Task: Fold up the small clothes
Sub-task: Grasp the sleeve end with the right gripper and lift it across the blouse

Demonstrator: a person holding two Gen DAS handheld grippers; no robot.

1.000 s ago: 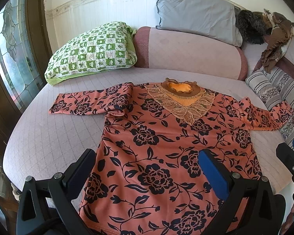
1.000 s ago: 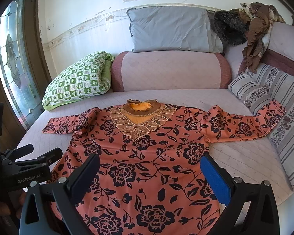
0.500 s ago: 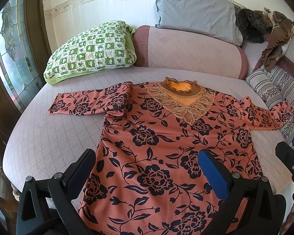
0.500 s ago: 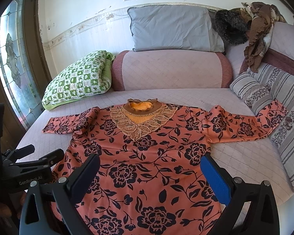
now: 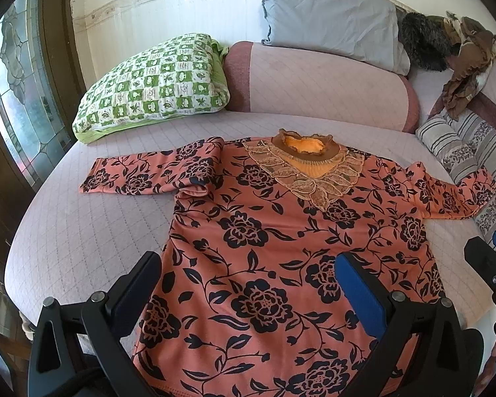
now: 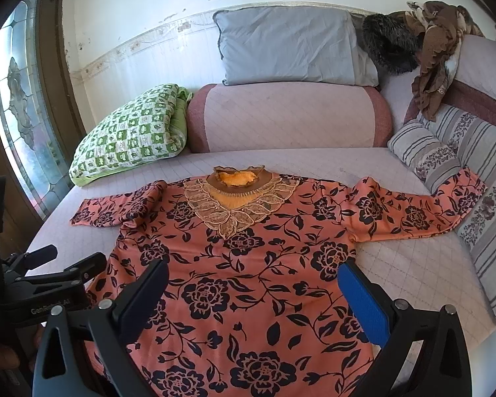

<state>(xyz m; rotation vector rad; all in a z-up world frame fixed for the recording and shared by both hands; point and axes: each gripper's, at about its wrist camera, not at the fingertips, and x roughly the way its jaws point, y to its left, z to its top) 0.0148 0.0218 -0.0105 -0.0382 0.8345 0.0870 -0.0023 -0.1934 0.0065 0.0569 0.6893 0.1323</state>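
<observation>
Orange black-floral blouse (image 5: 264, 258) flat on bed, face up, sleeves spread.

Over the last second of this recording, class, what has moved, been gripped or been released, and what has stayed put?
Almost nothing changed. Both views shifted only slightly, so the hand-held grippers barely drifted. The left hand-held gripper and right hand-held gripper stay open above the hem, gripping nothing. The floral blouse stays spread flat on the bed, sleeves out, not yet folded.
</observation>
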